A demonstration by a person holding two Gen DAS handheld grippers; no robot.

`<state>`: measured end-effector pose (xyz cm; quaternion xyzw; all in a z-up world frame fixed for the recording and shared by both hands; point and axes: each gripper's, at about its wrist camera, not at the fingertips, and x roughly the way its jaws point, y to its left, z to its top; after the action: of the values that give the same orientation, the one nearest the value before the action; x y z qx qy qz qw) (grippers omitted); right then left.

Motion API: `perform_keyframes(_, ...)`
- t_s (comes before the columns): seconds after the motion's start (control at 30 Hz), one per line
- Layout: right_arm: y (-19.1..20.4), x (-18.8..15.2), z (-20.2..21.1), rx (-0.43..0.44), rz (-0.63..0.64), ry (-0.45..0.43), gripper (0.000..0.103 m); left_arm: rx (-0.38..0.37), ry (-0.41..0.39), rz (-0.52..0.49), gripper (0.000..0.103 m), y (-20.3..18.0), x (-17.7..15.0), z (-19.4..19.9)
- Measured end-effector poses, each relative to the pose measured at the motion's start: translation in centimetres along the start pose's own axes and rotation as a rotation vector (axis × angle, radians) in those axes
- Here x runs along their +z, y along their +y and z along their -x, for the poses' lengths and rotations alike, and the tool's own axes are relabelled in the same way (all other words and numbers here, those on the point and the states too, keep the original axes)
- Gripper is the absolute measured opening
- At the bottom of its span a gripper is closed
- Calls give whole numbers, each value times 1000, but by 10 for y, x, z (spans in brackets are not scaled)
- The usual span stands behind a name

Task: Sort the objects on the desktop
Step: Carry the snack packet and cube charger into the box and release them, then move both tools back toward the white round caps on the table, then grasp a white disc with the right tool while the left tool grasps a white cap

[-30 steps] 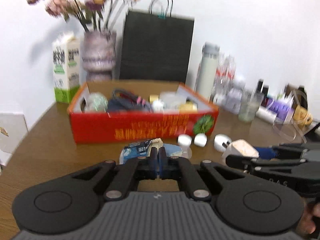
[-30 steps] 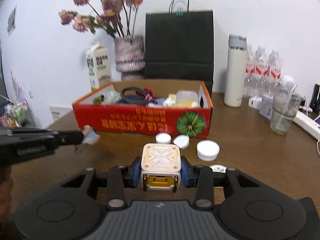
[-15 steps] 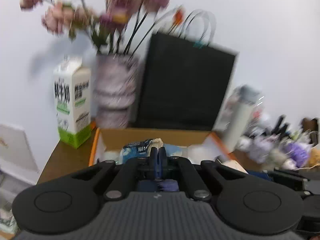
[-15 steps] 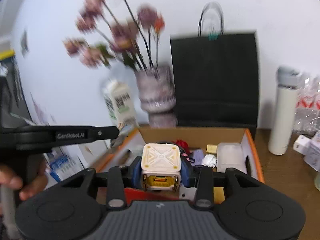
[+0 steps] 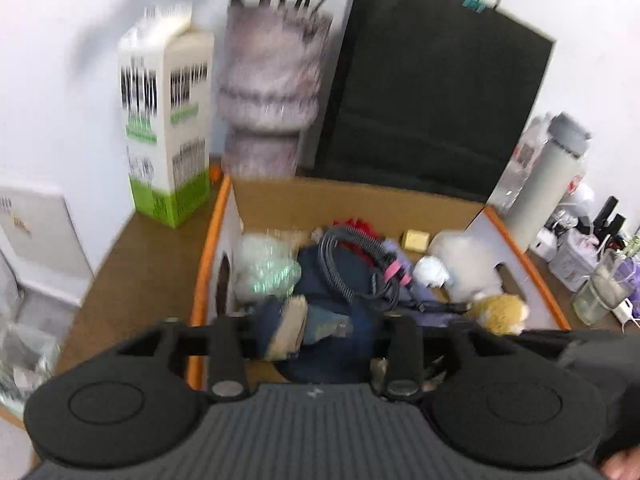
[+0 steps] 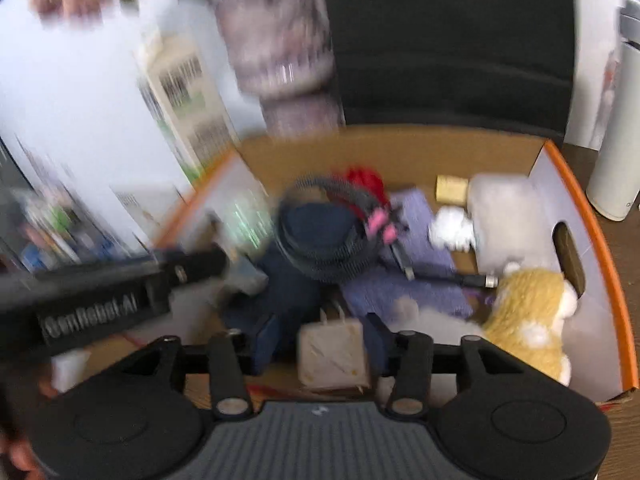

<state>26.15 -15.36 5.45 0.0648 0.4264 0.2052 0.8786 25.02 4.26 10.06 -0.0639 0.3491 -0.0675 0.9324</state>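
left gripper (image 5: 316, 330): our fingers have just been opening over the box (image 5: 202, 280); now spread. The packet (image 5: 296, 326) sits loose between them, no pad pressing it, and looks to be dropping.
right gripper (image 6: 320, 346): fingers have just been opening too; now spread, a gap on each side of the cube (image 6: 334, 356). It's tilted, so we judge it released.
change: a second ago both grippers were low over the worktop in front of the box, left pinching the packet, right clamping the cube. Now both are above the box interior and have let go.
box contents: cable (image 5: 356, 268), plush (image 6: 528, 312), purple cloth (image 6: 416, 264), white container (image 5: 468, 260) and other bits already inside.
blur: heavy in the right view; whether the cube has landed we can't tell.
meaning: two more items sorted, in our judgement. Caps seen earlier on the worktop are out of view now, so likely still to collect.
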Motion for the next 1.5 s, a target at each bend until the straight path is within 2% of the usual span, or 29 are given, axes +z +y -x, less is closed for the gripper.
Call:
perform_keyframes(0.03, -4, 3, 12, 18, -20, -25, 47, 1, -26, -10, 51, -1, 4, 9)
perform_keyframes(0.1, -6, 10, 36, -7, -8, -65, 47, 17, -49, -15, 70, -5, 13, 23)
perform_keyframes(0.13, -6, 13, 47, -39, 10, -82, 48, 27, -61, -9, 91, -7, 17, 30)
perform_keyframes(0.17, -6, 16, 57, -66, 23, -96, 50, 38, -75, -6, 99, -9, 19, 37)
perform_keyframes(0.27, -11, 18, 87, -112, 46, -132, 60, 43, -64, -48, 103, -21, 19, 51)
perform_keyframes(0.37, -18, 12, 110, -140, 80, -155, 66, 77, -63, -64, 103, -33, 4, 69)
perform_keyframes(0.43, -30, -1, 125, -163, 86, -189, 74, 61, -99, -91, 103, -35, -19, 87)
perform_keyframes(0.47, -36, -7, 130, -178, 76, -199, 75, 53, -112, -115, 103, -35, -30, 94)
perform_keyframes(0.57, -56, -37, 144, -219, 41, -213, 75, 126, -134, -147, 103, -38, -67, 109)
perform_keyframes(0.67, -60, -82, 154, -249, 64, -267, 75, 149, -165, -76, 103, -35, -112, 129)
perform_keyframes(0.7, -59, -102, 158, -259, 77, -298, 75, 132, -177, -45, 103, -35, -137, 136)
perform_keyframes(0.77, -60, -143, 162, -272, 83, -325, 75, 64, -180, -59, 103, -38, -179, 144)
perform_keyframes(0.83, -60, -179, 161, -283, 63, -306, 75, 61, -149, -72, 103, -46, -212, 145)
perform_keyframes(0.93, -60, -217, 160, -272, 12, -279, 75, 77, -111, -90, 103, -58, -243, 148)
perform_keyframes(1.03, -62, -238, 159, -275, -13, -268, 73, 66, -120, -127, 103, -68, -256, 156)
perform_keyframes(1.13, -65, -244, 158, -286, -14, -276, 73, 73, -137, -136, 103, -68, -254, 156)
perform_keyframes(1.23, -70, -232, 148, -322, -7, -260, 72, 67, -130, -119, 103, -70, -243, 144)
perform_keyframes(1.33, -84, -213, 138, -326, -45, -281, 72, 58, -130, -120, 103, -78, -231, 134)
perform_keyframes(1.5, -97, -186, 109, -359, -47, -221, 60, -1, -149, -143, 103, -95, -218, 118)
